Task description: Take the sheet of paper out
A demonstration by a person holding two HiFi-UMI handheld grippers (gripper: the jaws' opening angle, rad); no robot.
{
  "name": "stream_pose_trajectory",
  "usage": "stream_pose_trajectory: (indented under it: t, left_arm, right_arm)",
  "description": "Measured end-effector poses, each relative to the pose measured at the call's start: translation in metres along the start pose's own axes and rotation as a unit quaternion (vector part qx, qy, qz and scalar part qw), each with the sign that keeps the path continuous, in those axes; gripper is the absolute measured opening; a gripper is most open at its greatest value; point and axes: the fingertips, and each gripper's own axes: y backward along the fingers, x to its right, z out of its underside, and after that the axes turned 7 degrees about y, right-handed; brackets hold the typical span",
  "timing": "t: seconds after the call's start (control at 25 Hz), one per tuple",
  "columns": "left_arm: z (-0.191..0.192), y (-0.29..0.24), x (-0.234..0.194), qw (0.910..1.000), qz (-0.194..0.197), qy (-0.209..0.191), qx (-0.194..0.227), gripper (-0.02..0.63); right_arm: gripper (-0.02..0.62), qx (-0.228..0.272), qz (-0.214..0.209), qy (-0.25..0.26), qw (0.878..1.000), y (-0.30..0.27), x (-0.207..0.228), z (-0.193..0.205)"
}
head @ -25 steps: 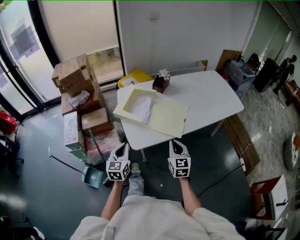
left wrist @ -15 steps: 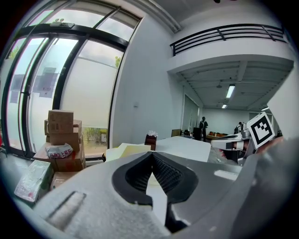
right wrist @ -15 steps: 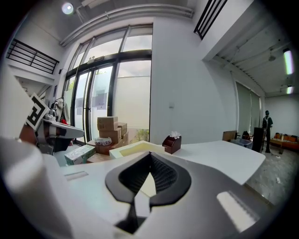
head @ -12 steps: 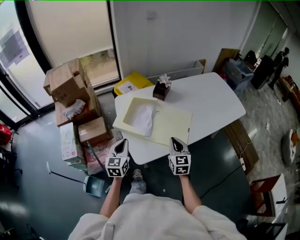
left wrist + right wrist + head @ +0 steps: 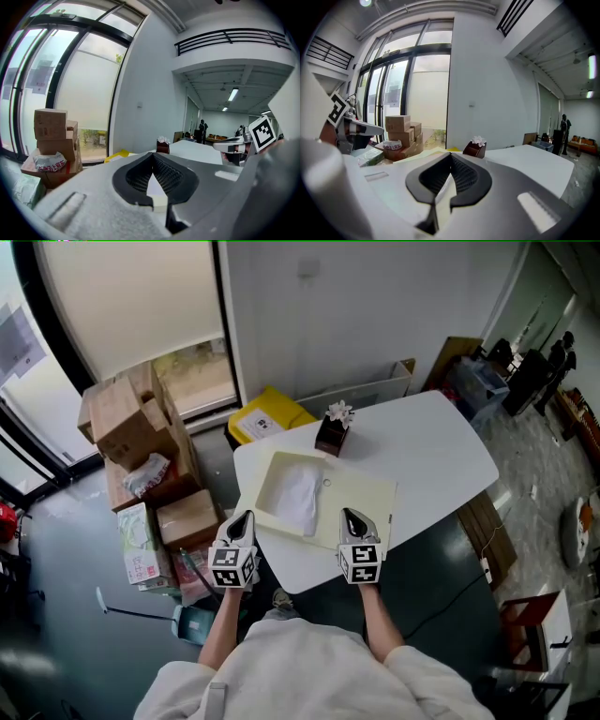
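No wording can be read. Red print on the white bag atop the cardboard boxes, at nine o'clock in the head view, is too small. The white label on the yellow bin is a blur. The cubes on the left gripper and right gripper show only square codes.

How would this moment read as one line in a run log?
left hand-held gripper: shut, empty | right hand-held gripper: shut, empty | sheet of paper: in cream tray on white table, untouched
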Motion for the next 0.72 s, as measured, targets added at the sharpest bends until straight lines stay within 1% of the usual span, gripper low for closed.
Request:
stream_pose_trajectory:
  t: [0.2,0.4,0.72]
  left_arm:
    - [-0.015,-0.031,-0.024,1.0,0.009,0.001,-0.001,0.003]
    - [-0.02,-0.056,-0.048,0.9998,0.018,0.005,-0.009,0.003]
    - [-0.02,-0.085,-0.065,0.9992,0.033,0.009,-0.02,0.003]
  right_arm:
    - [0.002,-0.011,0.006,-0.003,1.0,-0.037,-0.001,-0.007]
    - [0.002,-0.019,0.015,-0.005,1.0,-0.068,-0.002,-0.01]
    - [0.002,-0.041,0.026,-0.01,0.999,-0.094,-0.003,-0.001]
